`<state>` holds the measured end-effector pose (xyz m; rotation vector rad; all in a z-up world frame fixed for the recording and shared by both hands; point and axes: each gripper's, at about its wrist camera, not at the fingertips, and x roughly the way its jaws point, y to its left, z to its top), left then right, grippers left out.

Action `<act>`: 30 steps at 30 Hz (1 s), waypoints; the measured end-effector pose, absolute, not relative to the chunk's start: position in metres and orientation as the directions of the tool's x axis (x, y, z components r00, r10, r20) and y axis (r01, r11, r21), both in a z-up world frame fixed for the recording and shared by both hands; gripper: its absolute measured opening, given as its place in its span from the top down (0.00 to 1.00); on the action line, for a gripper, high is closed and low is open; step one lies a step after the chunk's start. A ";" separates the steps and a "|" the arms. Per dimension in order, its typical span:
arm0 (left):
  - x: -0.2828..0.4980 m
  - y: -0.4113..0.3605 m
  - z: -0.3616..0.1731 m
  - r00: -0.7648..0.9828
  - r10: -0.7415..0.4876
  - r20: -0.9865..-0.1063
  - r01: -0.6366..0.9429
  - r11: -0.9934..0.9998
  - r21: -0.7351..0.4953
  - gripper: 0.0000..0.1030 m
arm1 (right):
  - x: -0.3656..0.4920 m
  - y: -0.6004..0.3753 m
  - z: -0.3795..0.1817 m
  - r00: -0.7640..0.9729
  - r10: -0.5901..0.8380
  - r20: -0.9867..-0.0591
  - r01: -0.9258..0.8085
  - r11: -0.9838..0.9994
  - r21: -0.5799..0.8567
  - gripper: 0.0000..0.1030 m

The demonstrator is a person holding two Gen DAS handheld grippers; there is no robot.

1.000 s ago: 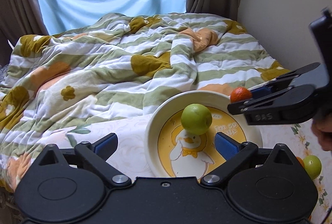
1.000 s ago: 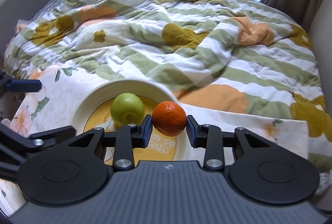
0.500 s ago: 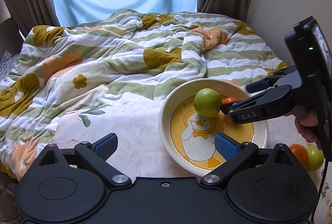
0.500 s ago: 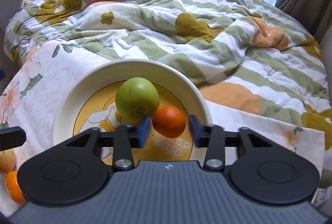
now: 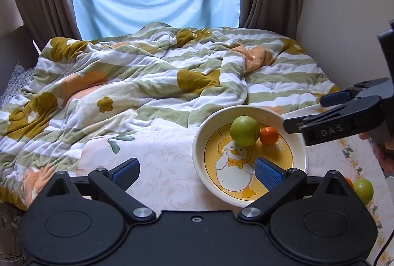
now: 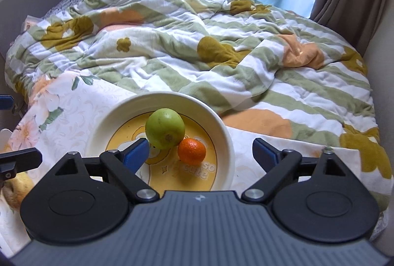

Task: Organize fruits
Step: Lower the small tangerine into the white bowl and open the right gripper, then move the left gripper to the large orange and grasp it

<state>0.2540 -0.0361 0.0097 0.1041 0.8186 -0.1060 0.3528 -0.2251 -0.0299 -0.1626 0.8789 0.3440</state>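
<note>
A cream plate (image 5: pixel 248 110) with a yellow duck picture holds a green apple (image 5: pixel 244 131) and a small mandarin (image 5: pixel 269 135), touching side by side. My right gripper (image 5: pixel 303 111) hovers over the plate's right rim with its jaws opening and nothing in them. In the right wrist view the mandarin (image 6: pixel 191 151) lies free on the plate (image 6: pixel 157 97) beneath that gripper (image 6: pixel 200 150), beside the apple (image 6: pixel 165 132); the pads touch neither fruit. My left gripper (image 5: pixel 197 171) stands open at the plate's near left edge, empty.
Another green fruit (image 5: pixel 363 188) and an orange one (image 5: pixel 348 182) lie on the floral tablecloth (image 5: pixel 160 167) to the plate's right. A yellowish fruit (image 6: pixel 17 184) shows at the far left. The striped blanket (image 5: pixel 147 83) lies behind, a wall on the right.
The right gripper lowered the mandarin into the plate beside the apple, opened wide and let it go. Both grippers have drawn back a little from the plate.
</note>
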 end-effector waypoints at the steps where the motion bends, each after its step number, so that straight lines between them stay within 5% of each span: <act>1: 0.249 -0.037 0.014 0.685 -0.054 -0.726 0.130 0.990 0.049 0.02 | 0.348 -0.228 -0.026 0.591 0.230 -0.773 -0.356 0.934 0.005 0.00; 18: 0.142 -0.047 0.051 0.775 -0.001 -0.631 0.050 0.997 0.060 0.00 | 0.230 -0.275 0.047 0.699 0.241 -0.673 -0.312 0.950 0.015 0.00; 30: 0.078 -0.053 0.033 0.771 0.035 -0.636 0.003 0.998 0.059 0.00 | 0.139 -0.305 0.037 0.746 0.191 -0.637 -0.282 0.958 -0.044 0.00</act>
